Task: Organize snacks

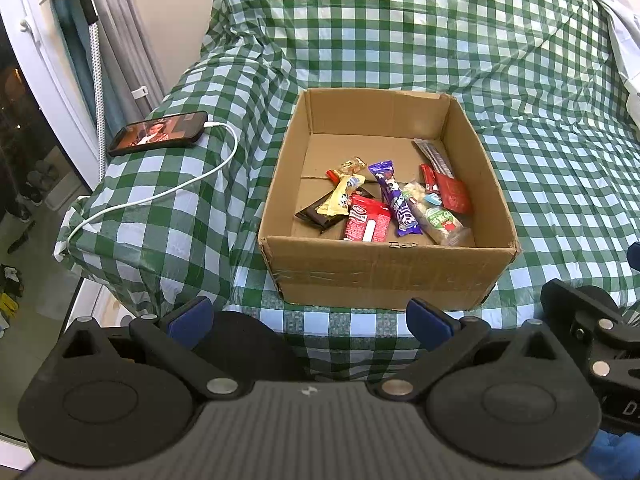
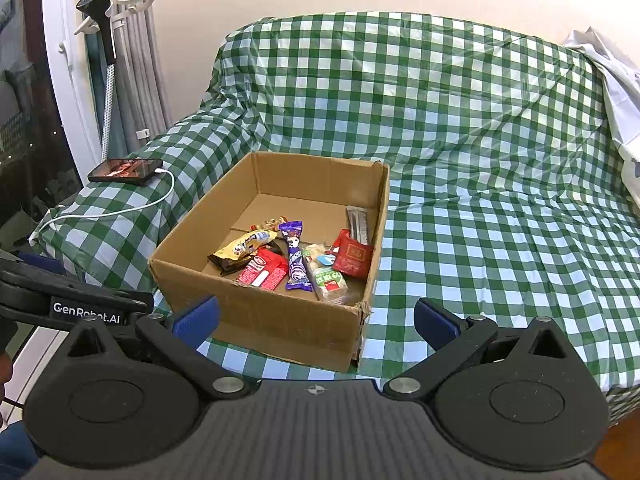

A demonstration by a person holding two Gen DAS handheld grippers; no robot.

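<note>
Both tools, left tool [image 1: 308, 322] and right tool [image 2: 316, 320], are hanging with fingers apart, gripping nothing, as we're hovering near the cardboard box [image 1: 384, 276]. Snacks [image 1: 384, 204] are lying piled inside it, on the checkered sofa cover [image 1: 440, 40]; phone [image 1: 158, 134] is charging nearby.

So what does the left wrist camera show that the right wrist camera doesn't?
Only the left wrist view shows the floor clutter beside the covered furniture, and the right tool at its edge. Only the right wrist view shows the left tool's GenRobot.AI label. Both share the cardboard box of snacks, the charging phone and the green checked cover. Each view's own tool is open and empty.
</note>
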